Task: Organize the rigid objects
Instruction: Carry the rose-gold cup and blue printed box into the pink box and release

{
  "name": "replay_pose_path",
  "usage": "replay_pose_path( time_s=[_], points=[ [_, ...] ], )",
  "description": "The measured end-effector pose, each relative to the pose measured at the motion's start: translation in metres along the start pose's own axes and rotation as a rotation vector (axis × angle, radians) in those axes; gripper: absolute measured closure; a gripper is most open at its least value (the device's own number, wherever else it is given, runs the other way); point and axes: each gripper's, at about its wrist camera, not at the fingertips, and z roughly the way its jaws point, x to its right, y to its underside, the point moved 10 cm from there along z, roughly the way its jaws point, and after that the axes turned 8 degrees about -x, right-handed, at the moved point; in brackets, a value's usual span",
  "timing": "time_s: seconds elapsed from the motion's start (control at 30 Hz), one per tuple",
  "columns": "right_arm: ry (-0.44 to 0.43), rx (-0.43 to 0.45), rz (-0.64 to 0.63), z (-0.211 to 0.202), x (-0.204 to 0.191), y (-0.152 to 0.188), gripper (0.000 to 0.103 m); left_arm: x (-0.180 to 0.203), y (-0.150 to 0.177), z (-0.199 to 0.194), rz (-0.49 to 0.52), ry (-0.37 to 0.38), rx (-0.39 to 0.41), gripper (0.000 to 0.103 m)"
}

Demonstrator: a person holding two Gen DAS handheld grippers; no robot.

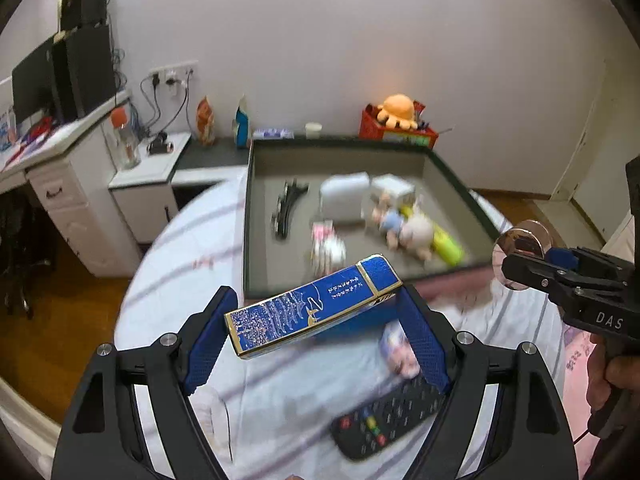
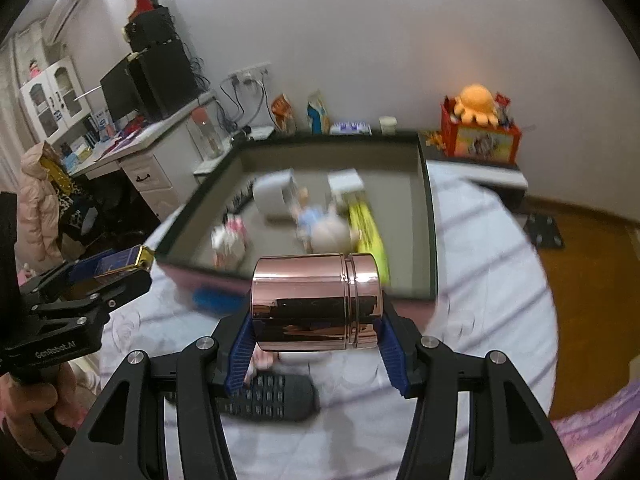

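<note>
Carrying two loads at once, both hands are on the way to the tray! The left tool (image 1: 316, 330) has its blue pads clamped on the ends of a blue box (image 1: 312, 306) with gold trim, held tilted in the air above the bed (image 1: 208, 240). The right tool (image 2: 316, 334) is closed around a shiny copper canister (image 2: 316, 300), gripped lying on its side, lid end to the right. Both items hover just short of the near wall of the big dark tray (image 1: 448, 168), which sits on the bed and already holds a black hair clip (image 1: 286, 208), a white case (image 1: 344, 196), a doll (image 1: 404, 228), a yellow-green tube (image 1: 448, 246) and a small pink packet (image 1: 326, 246). A black remote (image 1: 388, 420) lies on the bedding below the tools, not yet picked up.

So this reads as the transport step, mid-swing — the frames are blurred. Next, each tool needs to clear the near rim, find a bare patch of tray floor (far left looks free, near right corner too), lower, and only then let go. The canister could roll, so setting it down gently matters.
</note>
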Motion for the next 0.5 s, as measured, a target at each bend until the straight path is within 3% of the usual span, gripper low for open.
replay_pose_path(
  time_s=[0.23, 0.5],
  points=[
    [0.016, 0.018, -0.032, 0.015, 0.004, -0.056, 0.047, 0.004, -0.054, 0.028, 0.011, -0.005, 0.002, 0.021],
    [0.019, -0.072, -0.003, 0.078, 0.023, -0.083, 0.047, 0.001, -0.079, 0.085, 0.007, -0.030, -0.058, 0.020]
  ],
)
